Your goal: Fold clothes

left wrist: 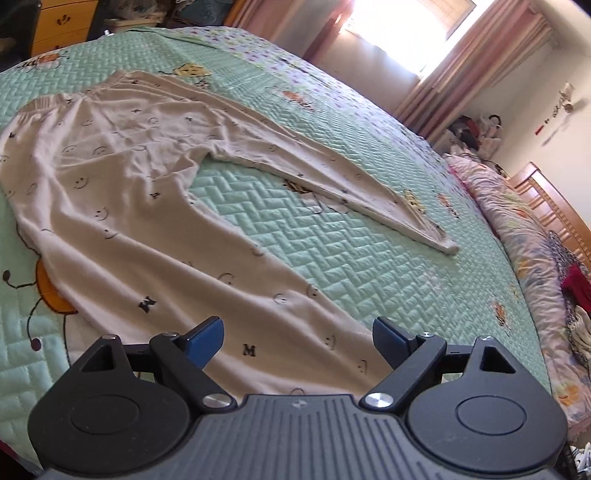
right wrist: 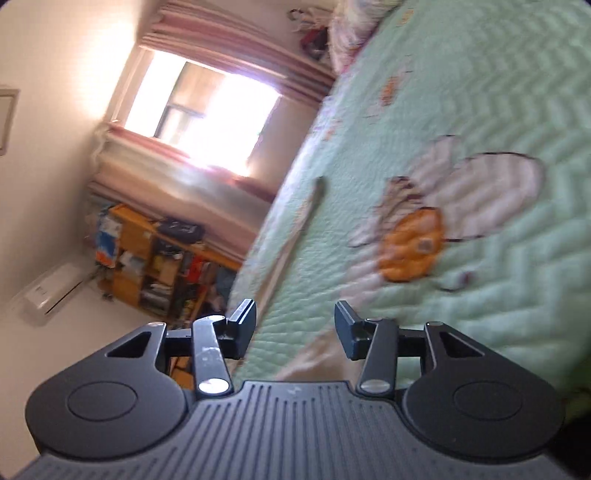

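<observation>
left hand-held gripper (left wrist: 297,341) gaping, empty | right hand-held gripper (right wrist: 295,330) parted, empty | trousers (left wrist: 155,206) hem hidden

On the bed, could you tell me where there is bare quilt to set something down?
Bare quilt lies between the two legs of the pants, and past the far leg toward the window. The pillow side is crowded with bedding.
</observation>
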Tool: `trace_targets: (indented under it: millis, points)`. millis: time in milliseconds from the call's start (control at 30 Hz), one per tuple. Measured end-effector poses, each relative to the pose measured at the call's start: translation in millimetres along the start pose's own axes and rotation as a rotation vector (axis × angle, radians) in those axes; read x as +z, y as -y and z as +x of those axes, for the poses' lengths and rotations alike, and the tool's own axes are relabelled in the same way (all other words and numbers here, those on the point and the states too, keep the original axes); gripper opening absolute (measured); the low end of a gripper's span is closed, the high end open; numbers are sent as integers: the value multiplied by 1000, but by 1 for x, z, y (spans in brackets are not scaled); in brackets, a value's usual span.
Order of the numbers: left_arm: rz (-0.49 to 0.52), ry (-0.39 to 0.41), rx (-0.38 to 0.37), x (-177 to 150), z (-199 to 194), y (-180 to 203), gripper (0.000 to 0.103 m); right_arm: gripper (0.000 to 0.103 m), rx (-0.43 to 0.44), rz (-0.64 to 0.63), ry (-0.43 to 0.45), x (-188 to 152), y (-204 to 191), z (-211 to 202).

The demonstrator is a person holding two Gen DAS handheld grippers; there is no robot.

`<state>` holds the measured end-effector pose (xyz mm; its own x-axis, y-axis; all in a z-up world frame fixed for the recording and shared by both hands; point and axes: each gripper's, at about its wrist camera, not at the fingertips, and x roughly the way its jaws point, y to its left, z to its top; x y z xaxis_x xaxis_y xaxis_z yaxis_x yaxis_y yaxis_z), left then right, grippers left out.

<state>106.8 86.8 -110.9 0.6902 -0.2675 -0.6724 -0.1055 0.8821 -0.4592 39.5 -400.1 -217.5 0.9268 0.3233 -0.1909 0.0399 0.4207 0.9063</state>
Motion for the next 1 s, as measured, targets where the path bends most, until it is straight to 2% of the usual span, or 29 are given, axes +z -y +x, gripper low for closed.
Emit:
trace_targets:
  millis: [67, 133, 233, 367, 533, 633, 700, 767, 867, 933, 1000]
  points:
    - [32, -21, 13, -4, 3, 2, 89, 50, -25, 4, -10, 2, 18, -12]
    - [84, -61, 40, -10, 8, 5, 89, 50, -75, -22, -41, -5, 21, -5]
    - [101, -108, 39, -20, 12, 0, 89, 52, -119, -70, -71, -9, 16, 0]
    - [11, -57, 9, -18, -2, -25, 89, 59, -122, -104, -110, -11, 10, 6]
    - [-174, 115, -3, -4, -36, -70, 89, 59, -117, -115, -110, -7, 10, -6]
    - [-297, 137, -87, 1, -47, -96, 89, 59, -129, -129, -107, -8, 10, -7]
    - [-334, 133, -170, 2, -49, -104, 89, 59, -129, -130, -105, -8, 9, -5]
    - [-308, 135, -226, 5, -48, -98, 89, 60, -122, -132, -100, -7, 9, -6]
    - [-167, 102, -239, 10, -26, -68, 89, 60, -125, -147, -95, -9, 6, -6]
    - [-122, 24, -246, 5, -4, -52, 89, 60, -141, -183, -78, -11, -3, -8]
    - [-82, -60, -256, -1, 19, -37, 89, 60, -126, -275, -65, -14, -22, -10]
